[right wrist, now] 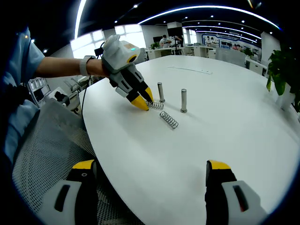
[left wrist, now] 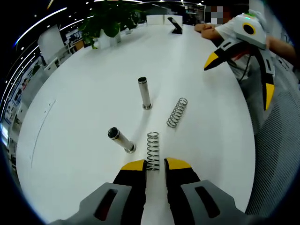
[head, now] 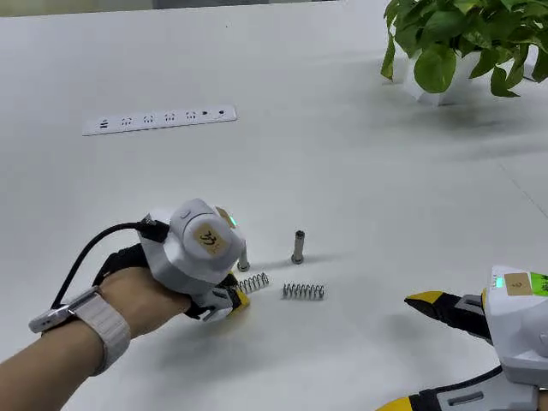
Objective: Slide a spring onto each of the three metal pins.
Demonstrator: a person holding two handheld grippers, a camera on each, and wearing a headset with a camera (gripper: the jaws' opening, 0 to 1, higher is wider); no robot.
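Observation:
Two metal pins stand upright on the white table, one in the open and one partly hidden behind my left gripper. In the left gripper view those pins rise ahead of the jaws. The left gripper is shut on the near end of a spring that lies flat on the table. A second spring lies loose to its right. My right gripper hangs open and empty at the near right, well away from the pins.
A white power strip lies at the far left. A potted plant stands at the far right corner. The table's curved edge and a grey mesh chair are close below the right gripper.

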